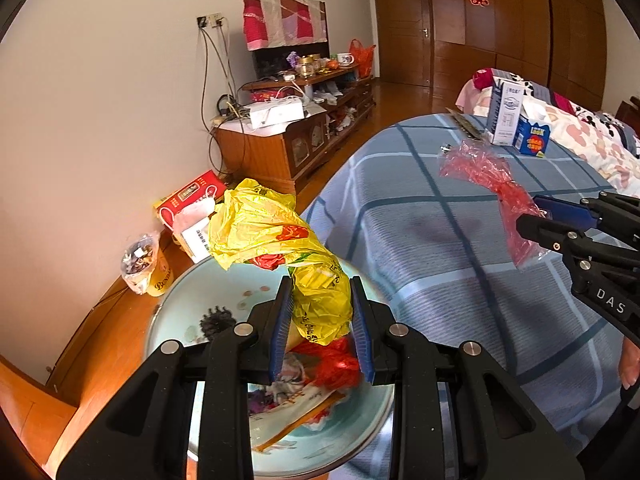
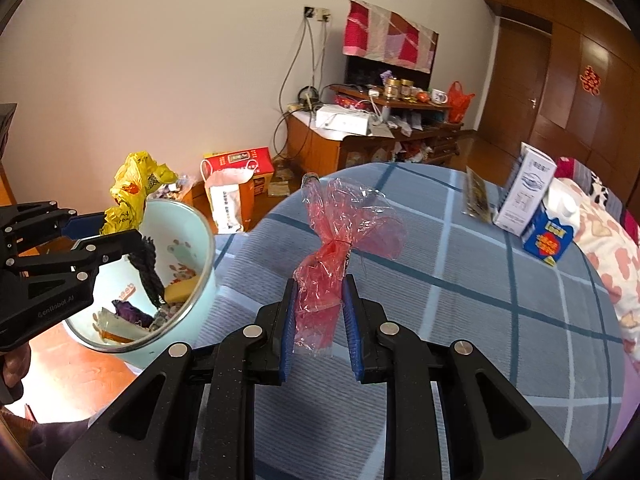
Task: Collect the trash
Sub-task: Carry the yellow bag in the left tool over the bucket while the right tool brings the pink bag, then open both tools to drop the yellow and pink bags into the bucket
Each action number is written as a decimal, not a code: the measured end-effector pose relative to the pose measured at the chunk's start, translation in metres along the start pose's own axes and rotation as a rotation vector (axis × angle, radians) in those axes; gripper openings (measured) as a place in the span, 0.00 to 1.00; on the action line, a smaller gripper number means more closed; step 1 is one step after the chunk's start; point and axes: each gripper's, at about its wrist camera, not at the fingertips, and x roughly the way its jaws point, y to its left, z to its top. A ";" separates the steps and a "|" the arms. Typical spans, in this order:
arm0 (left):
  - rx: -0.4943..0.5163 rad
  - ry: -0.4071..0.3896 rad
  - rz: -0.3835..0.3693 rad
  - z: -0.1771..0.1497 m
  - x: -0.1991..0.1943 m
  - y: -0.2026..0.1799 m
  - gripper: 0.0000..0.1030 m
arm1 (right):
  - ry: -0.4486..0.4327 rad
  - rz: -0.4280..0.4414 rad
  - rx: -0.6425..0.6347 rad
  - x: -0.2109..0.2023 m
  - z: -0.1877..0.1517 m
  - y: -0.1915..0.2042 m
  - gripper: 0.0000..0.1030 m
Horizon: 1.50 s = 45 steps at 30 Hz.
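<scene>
**Trash: two pieces held, one bin**

One yellow plastic bag (image 1: pixel 280 240) is pinched in the left tongs (image 1: pixel 322 320) above the single pale-green bin (image 2: pixel 200 236). One red cellophane wrapper (image 2: pixel 340 240) is gripped by the right tongs (image 2: pixel 320 320) over the bed (image 2: pixel 480 300), where two cartons (image 2: pixel 524 192) stand.

A bedroom in a home. A bed (image 2: pixel 440 280) with a blue checked sheet fills the foreground, a floral quilt (image 2: pixel 608 248) bunched at its far end. A low wooden cabinet (image 1: pixel 288 144) cluttered with jars, cups and cables lines the wall, beside wooden wardrobes (image 1: pixel 520 32) and a door (image 1: pixel 404 28).
</scene>
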 end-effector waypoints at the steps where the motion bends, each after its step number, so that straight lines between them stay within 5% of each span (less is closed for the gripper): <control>1: -0.003 0.001 0.003 -0.001 0.000 0.002 0.27 | 0.001 0.003 -0.006 0.001 0.001 0.003 0.22; 36: -0.096 0.022 0.100 -0.032 -0.012 0.076 0.31 | 0.012 0.105 -0.175 0.023 0.021 0.086 0.23; 39: -0.106 0.023 0.104 -0.034 -0.012 0.078 0.32 | 0.004 0.130 -0.183 0.024 0.022 0.091 0.29; 42: -0.117 0.017 0.112 -0.036 -0.014 0.081 0.48 | -0.001 0.151 -0.170 0.025 0.023 0.092 0.46; 45: -0.122 0.009 0.110 -0.036 -0.017 0.083 0.54 | -0.003 0.151 -0.165 0.024 0.022 0.092 0.48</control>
